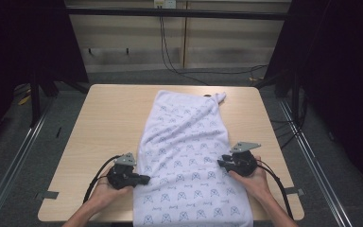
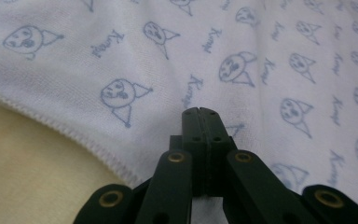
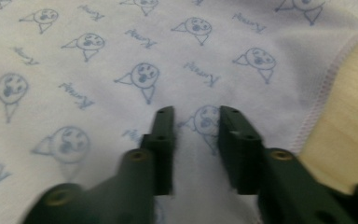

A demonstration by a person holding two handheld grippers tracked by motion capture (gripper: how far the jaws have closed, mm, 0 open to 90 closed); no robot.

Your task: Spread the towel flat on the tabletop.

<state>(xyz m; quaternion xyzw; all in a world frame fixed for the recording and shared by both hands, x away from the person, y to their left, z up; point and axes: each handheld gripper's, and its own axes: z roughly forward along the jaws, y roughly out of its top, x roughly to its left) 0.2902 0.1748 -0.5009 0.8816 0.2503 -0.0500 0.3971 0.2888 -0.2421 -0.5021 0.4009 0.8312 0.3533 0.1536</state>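
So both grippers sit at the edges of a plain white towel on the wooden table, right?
Not plain: the left gripper view shows the white towel printed all over with small blue faces and words. The rest holds: the left gripper and right gripper sit at its edges on the wooden table.

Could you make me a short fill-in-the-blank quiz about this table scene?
1. The white towel is printed with small ____ drawings.
2. The towel lies on a ____ table.
3. The left tool has its jaws ____.
4. The right tool has a ____ between its jaws.

Missing words: blue; wooden; shut; gap
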